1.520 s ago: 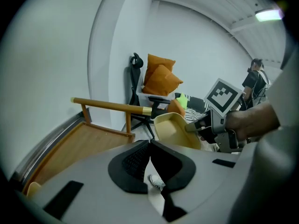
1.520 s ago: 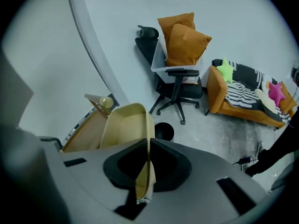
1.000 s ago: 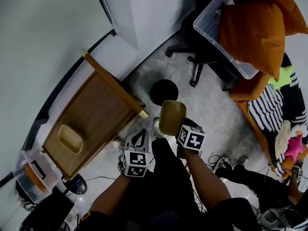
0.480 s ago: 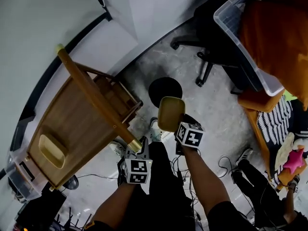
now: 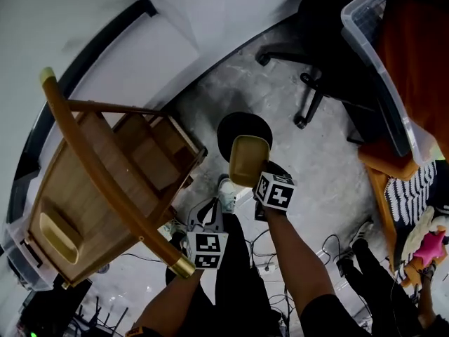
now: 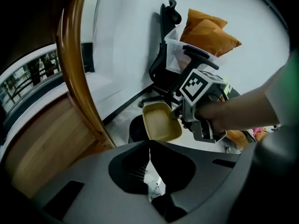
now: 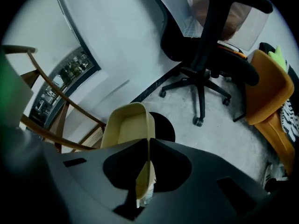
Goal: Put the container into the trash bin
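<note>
A yellow rectangular container (image 5: pixel 249 160) hangs over the near rim of a round black trash bin (image 5: pixel 242 128) on the floor. My right gripper (image 5: pixel 257 181) is shut on the container's near wall and points steeply down. In the right gripper view the container (image 7: pixel 125 125) rises from the jaws, with the bin (image 7: pixel 164 127) just behind it. My left gripper (image 5: pixel 208 213) is shut and empty, lower left of the container. In the left gripper view its jaws (image 6: pixel 150 149) point toward the container (image 6: pixel 161 122) and the bin (image 6: pixel 135 129).
A wooden chair (image 5: pixel 98 174) stands at the left, with a second yellow container (image 5: pixel 57 236) on a wooden surface. A black office chair (image 5: pixel 330 69) and a clear tub (image 5: pixel 375 62) with orange pillows are at the right. Cables lie on the floor by the person's feet.
Both grippers have sunk toward the floor. The container has come down over the bin's near rim. The wooden chair's rail now looms larger at the left.
</note>
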Motion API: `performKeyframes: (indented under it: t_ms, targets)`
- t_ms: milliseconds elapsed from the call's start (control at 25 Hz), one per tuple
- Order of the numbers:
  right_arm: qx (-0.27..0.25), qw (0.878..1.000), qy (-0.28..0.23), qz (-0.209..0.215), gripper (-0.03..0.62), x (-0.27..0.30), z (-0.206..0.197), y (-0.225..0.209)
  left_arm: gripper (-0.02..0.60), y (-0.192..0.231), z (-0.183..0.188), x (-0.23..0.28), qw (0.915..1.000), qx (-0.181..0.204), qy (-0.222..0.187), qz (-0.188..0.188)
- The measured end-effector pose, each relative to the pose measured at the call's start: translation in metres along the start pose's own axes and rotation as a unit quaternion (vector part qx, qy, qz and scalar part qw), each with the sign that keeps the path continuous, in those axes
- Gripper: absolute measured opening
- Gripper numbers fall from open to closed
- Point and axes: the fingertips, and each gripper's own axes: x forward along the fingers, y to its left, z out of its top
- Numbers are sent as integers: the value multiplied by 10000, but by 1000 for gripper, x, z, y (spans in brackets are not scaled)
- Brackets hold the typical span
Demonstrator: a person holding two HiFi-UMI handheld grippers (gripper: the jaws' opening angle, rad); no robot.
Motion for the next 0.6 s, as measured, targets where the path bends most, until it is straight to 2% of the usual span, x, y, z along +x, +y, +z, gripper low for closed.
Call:
performKeyframes:
  t_ms: [200, 600]
  targets:
    - [135, 9999, 105, 3, 34, 45, 2, -5, 14, 12, -3, 22, 9998, 115, 140, 87]
    - [277, 9990, 268, -206, 34, 111, -8, -17, 14, 19, 2, 58, 9995, 306, 105, 39]
